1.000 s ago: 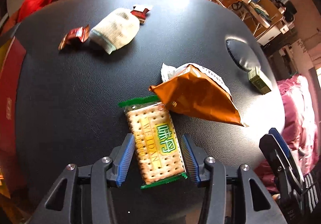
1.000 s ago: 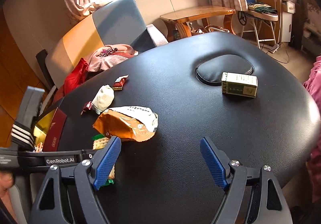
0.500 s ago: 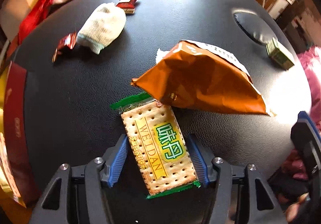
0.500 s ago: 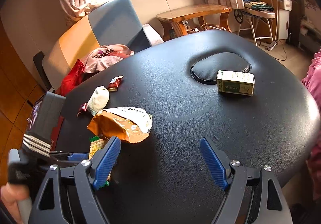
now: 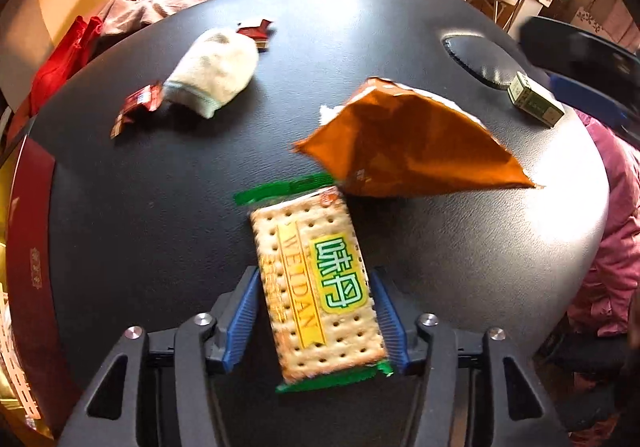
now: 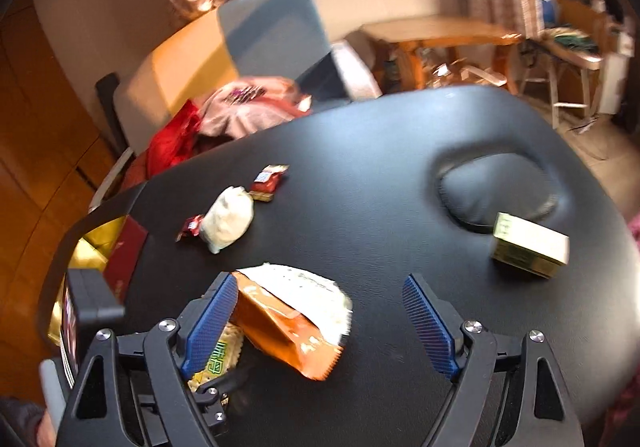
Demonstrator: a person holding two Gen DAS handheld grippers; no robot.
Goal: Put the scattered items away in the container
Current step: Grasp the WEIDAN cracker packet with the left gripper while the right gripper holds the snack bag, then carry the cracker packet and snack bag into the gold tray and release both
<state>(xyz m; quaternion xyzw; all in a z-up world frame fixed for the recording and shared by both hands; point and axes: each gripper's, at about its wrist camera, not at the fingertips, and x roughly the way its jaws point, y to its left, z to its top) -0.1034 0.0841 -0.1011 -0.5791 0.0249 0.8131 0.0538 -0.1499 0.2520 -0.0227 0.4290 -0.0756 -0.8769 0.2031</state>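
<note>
My left gripper (image 5: 316,321) is shut on a cracker packet (image 5: 316,279) with green ends and holds it by its sides; the packet's far end lies under the edge of an orange snack bag (image 5: 404,147). My right gripper (image 6: 320,321) is open and empty above the black table (image 6: 380,175), with the orange bag (image 6: 288,323) between its fingers and the cracker packet (image 6: 218,357) behind its left finger. A rolled white sock (image 5: 216,71), two red candy wrappers (image 5: 136,107) (image 5: 256,33) and a green-gold box (image 5: 536,105) lie farther off.
A red and gold box (image 5: 28,247) stands at the table's left edge; it also shows in the right wrist view (image 6: 120,251). An oval cushion (image 6: 492,187) is set into the table near the green-gold box (image 6: 528,245). Clothes and chairs lie beyond the far edge.
My left gripper has closed on the cracker packet and drawn it back a little. My right gripper has moved forward and left over the orange bag, still open.
</note>
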